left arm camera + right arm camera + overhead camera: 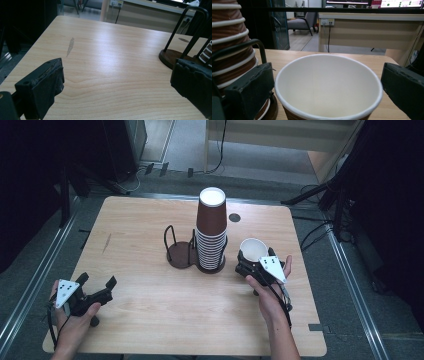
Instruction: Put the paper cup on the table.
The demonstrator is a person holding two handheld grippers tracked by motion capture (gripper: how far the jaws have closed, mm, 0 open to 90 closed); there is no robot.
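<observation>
The table (150,320) carries a tall stack of upside-down brown cups (212,232) in a wire holder (176,249) near its centre. At about four o'clock from that stack stands a single paper cup (252,249), mouth up, right in front of the right gripper (246,266). In the right gripper view the cup (328,87) sits between the jaws, which stand spread — neither seems to touch it. It looks light, thin-walled and easy to crush, so a gentle pinch across the wall just under the stiffer rolled rim seems best. The left gripper (96,281) waits at seven o'clock, jaws apart over bare wood — empty.
</observation>
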